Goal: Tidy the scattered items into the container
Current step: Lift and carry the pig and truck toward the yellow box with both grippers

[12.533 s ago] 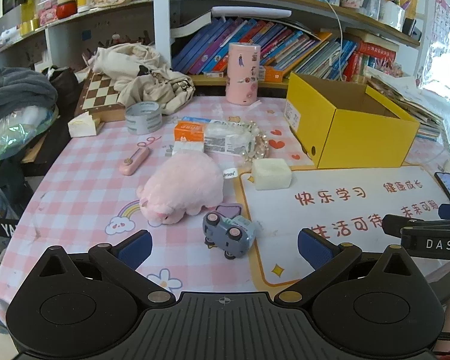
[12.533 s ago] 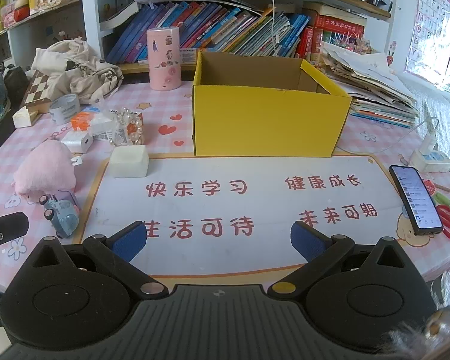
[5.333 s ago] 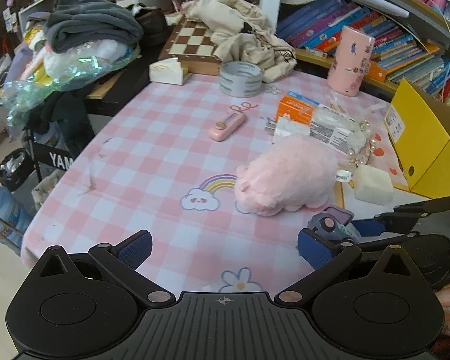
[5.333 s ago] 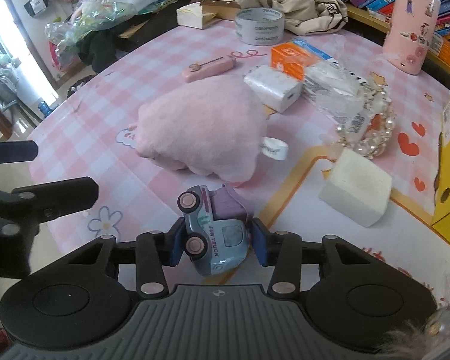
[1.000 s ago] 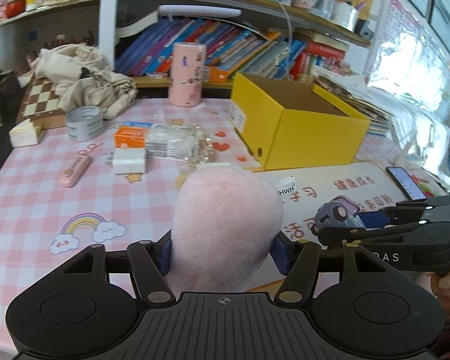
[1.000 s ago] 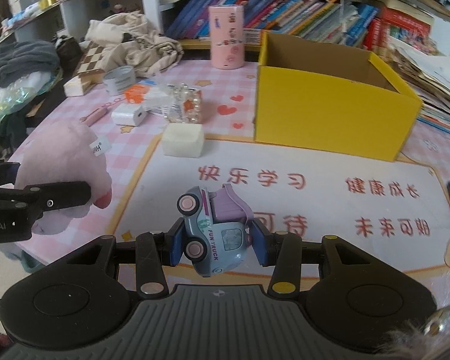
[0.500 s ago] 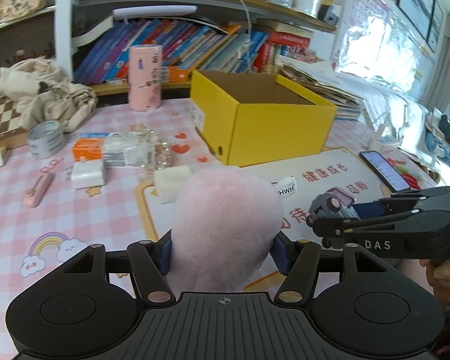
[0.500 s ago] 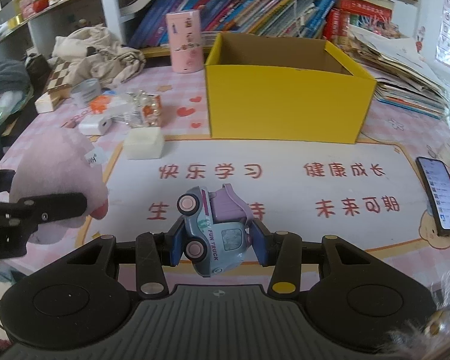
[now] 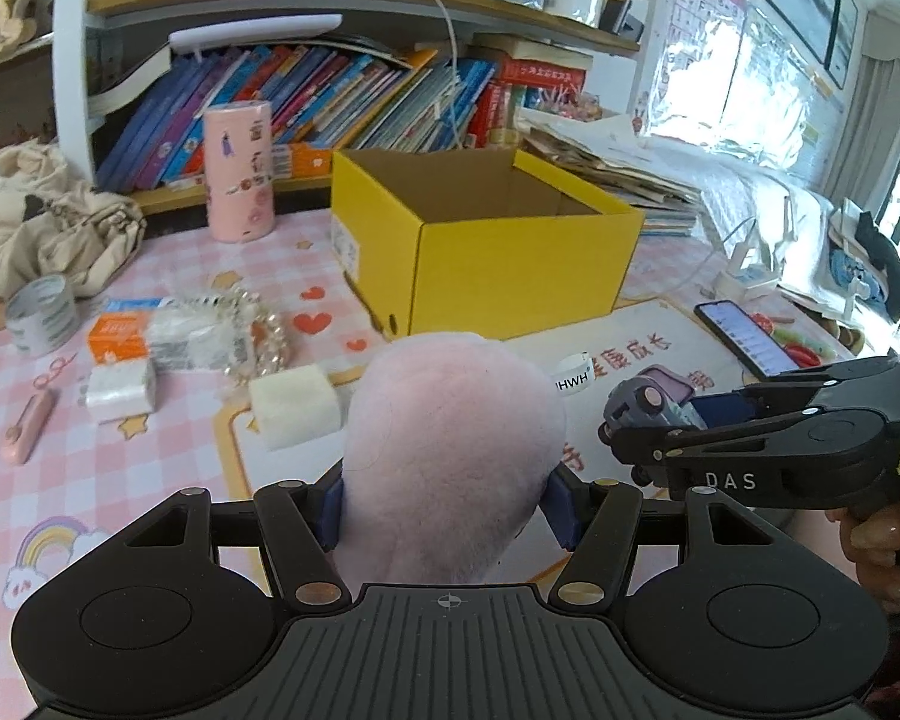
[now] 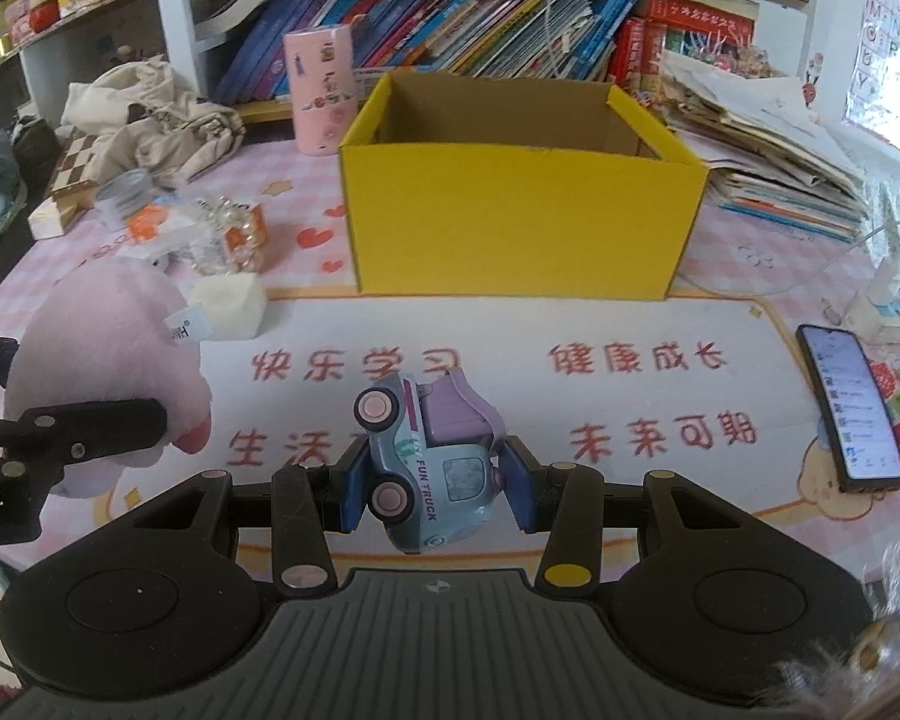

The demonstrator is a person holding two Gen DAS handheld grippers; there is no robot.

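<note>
Pink checked tablecloth (image 9: 168,468), open yellow box (image 10: 519,204); left gripper (image 9: 447,501) clamps pink plush toy (image 9: 450,450), right gripper (image 10: 435,483) clamps toy truck (image 10: 432,462).

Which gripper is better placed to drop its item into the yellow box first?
Probably the right gripper. It holds the toy truck almost square to the front of the yellow box. The left gripper holds the bulky pink plush and faces the box's corner.

Toy truck (image 10: 429,462) reads "FUN TRUCK"; right gripper (image 9: 642,420) "DAS".
</note>
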